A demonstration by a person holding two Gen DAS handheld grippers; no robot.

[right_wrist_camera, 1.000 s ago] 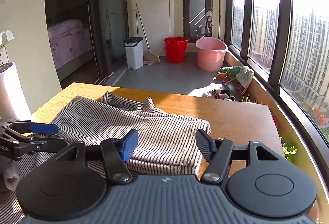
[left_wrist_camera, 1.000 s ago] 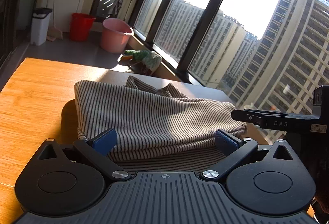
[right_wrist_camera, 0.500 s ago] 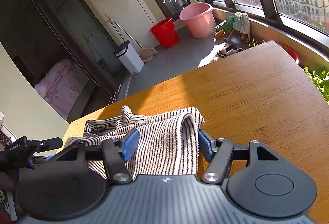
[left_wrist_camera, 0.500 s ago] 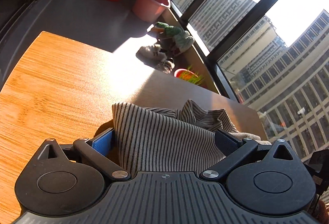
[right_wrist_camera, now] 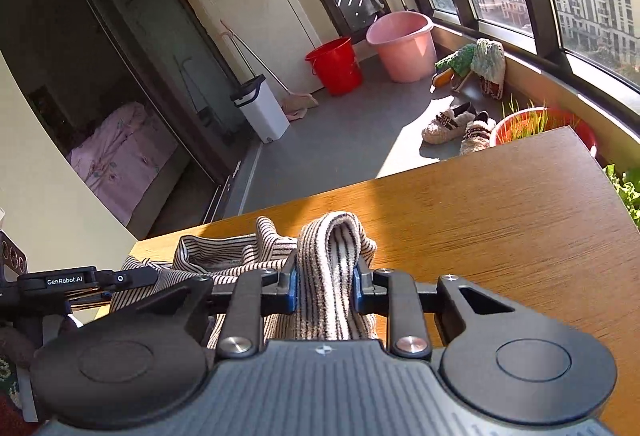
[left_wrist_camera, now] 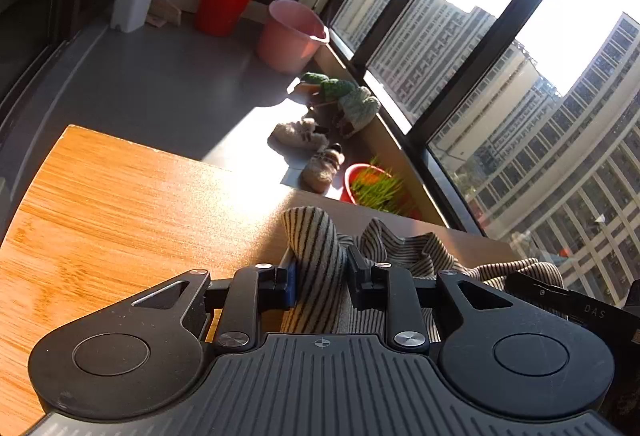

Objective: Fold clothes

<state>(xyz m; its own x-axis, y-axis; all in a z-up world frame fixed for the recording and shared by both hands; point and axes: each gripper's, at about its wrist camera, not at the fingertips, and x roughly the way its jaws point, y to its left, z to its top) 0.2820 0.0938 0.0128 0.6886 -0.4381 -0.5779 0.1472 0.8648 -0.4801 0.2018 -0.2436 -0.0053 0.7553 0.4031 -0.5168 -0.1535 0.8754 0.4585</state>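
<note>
A beige garment with thin dark stripes (left_wrist_camera: pixel 404 252) lies bunched on the wooden table (left_wrist_camera: pixel 120 215). My left gripper (left_wrist_camera: pixel 322 268) is shut on a raised fold at one end of it. In the right wrist view the same striped garment (right_wrist_camera: pixel 332 236) loops up between the blue pads of my right gripper (right_wrist_camera: pixel 325 284), whose jaws are closing and press on the fold. The left gripper (right_wrist_camera: pixel 100 282) shows at the left edge of that view, and the right gripper's finger (left_wrist_camera: pixel 560 296) at the right edge of the left wrist view. The cloth between the two hands is crumpled.
Bare tabletop (right_wrist_camera: pixel 500 215) stretches ahead to the table's far edge. On the floor beyond stand a pink tub (right_wrist_camera: pixel 402 47), a red bucket (right_wrist_camera: pixel 336 65), a white bin (right_wrist_camera: pixel 260 111), fluffy slippers (right_wrist_camera: pixel 452 121) and a red pot of grass (right_wrist_camera: pixel 532 123) under the windows.
Both grippers went from open around the folded garment's edge to clamped on it. The cloth is now pinched into upright folds and both views have swung toward the table's far edge.
</note>
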